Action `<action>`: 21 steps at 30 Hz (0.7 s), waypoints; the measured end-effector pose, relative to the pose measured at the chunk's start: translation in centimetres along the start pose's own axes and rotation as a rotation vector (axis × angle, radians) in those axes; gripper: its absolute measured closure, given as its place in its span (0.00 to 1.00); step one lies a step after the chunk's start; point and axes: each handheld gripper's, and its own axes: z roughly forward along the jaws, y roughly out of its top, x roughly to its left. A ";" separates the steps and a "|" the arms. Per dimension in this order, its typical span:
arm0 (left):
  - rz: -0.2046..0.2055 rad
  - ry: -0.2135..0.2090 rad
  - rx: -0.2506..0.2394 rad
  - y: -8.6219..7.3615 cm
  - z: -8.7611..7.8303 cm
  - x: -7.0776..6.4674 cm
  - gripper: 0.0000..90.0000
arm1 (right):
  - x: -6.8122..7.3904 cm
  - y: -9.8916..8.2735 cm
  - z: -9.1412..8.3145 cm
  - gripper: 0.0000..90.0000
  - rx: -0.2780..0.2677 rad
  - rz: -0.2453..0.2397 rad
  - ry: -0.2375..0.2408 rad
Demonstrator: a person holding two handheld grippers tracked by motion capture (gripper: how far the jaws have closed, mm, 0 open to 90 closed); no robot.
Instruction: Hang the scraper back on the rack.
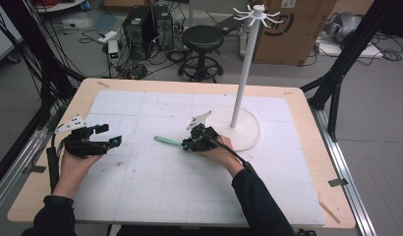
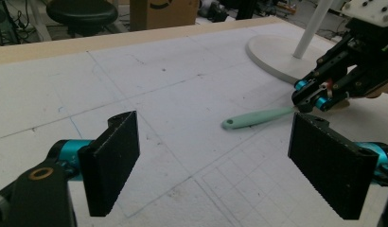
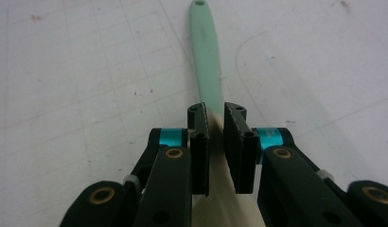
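A mint green spatula [image 1: 167,141] lies flat on the white worktop [image 1: 140,187] at mid-frame in the high view, its handle pointing left. The right claw [image 3: 216,125] is clenched on it where the green handle meets a cream blade, the handle running away toward the top of the right gripper view. The left claw [image 2: 216,156] is released, jaws wide, at the left, well apart from the spatula. A white stand [image 1: 246,64] rises just right of the right claw.

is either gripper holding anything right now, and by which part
The right gripper clamps the mint-green utensil where handle meets cream blade. The left gripper is open.
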 end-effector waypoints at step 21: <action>0.005 -0.002 0.010 0.0 0.0 -0.1 0.20 | -0.8 -0.7 -13.0 0.90 -0.273 0.145 -0.006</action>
